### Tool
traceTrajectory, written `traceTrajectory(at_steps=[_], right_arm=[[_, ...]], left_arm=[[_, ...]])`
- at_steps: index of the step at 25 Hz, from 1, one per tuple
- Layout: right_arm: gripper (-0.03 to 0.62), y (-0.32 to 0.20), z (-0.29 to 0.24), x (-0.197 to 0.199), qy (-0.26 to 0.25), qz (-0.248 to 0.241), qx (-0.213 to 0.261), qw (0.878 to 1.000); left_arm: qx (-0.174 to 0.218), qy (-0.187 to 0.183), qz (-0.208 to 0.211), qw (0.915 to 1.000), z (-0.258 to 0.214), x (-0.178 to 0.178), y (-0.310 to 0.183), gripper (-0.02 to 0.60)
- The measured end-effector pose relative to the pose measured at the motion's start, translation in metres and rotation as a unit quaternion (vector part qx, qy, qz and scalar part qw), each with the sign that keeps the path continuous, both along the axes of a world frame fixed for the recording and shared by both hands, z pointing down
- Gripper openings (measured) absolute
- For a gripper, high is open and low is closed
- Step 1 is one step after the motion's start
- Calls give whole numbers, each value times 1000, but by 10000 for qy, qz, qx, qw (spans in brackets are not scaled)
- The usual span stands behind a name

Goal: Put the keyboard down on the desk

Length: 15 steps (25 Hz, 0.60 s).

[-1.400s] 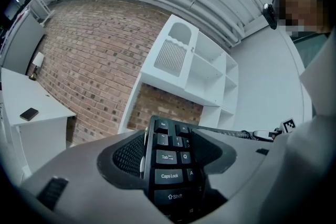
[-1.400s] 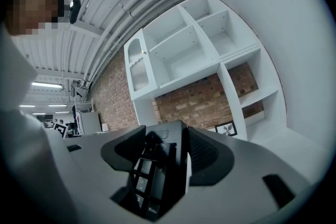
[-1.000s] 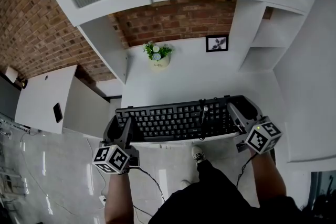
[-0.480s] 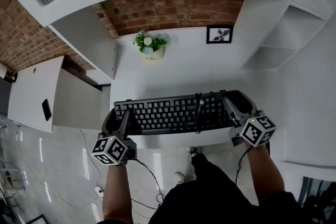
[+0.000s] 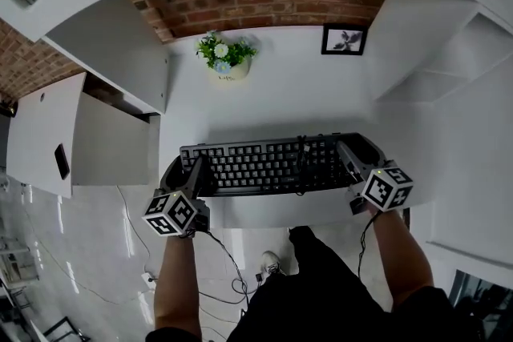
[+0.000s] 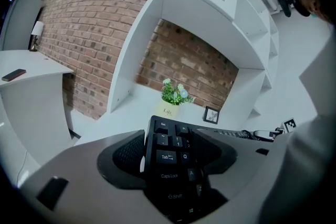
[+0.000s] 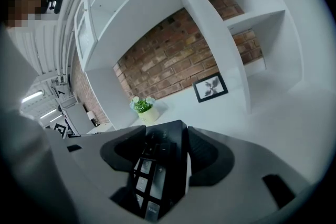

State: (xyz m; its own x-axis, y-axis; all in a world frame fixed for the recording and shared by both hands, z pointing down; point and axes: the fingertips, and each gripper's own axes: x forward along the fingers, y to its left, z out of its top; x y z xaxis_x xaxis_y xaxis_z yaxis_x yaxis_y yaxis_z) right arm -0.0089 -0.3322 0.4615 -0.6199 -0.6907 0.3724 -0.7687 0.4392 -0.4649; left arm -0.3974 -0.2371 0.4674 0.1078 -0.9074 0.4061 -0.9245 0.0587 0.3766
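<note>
A black keyboard (image 5: 268,164) stretches across the front part of the white desk (image 5: 280,104), held at both ends. My left gripper (image 5: 186,175) is shut on its left end, where the Tab and Caps Lock keys (image 6: 167,165) lie between the jaws. At the other end my right gripper (image 5: 358,158) is shut on the numpad edge (image 7: 160,165). A black cable (image 5: 303,164) lies bunched over the keys right of the middle. Whether the keyboard touches the desk or hangs just above it I cannot tell.
A small potted plant (image 5: 223,58) and a framed picture (image 5: 344,40) stand at the back of the desk against the brick wall. White shelving rises on both sides. A lower white side cabinet (image 5: 48,132) with a phone (image 5: 62,162) stands at the left.
Both grippers have carried the keyboard forward, away from the desk's front edge and further over the desk. The grip on both ends is unchanged.
</note>
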Motion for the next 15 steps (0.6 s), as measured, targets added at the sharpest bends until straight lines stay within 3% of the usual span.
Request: traceTrajectory(at_steps=[15], right_arm=[[262,-20,59,-11,191,-15,-614,9979]], left_arm=[[-613,123,-61,9980,59,-9,-16,284]])
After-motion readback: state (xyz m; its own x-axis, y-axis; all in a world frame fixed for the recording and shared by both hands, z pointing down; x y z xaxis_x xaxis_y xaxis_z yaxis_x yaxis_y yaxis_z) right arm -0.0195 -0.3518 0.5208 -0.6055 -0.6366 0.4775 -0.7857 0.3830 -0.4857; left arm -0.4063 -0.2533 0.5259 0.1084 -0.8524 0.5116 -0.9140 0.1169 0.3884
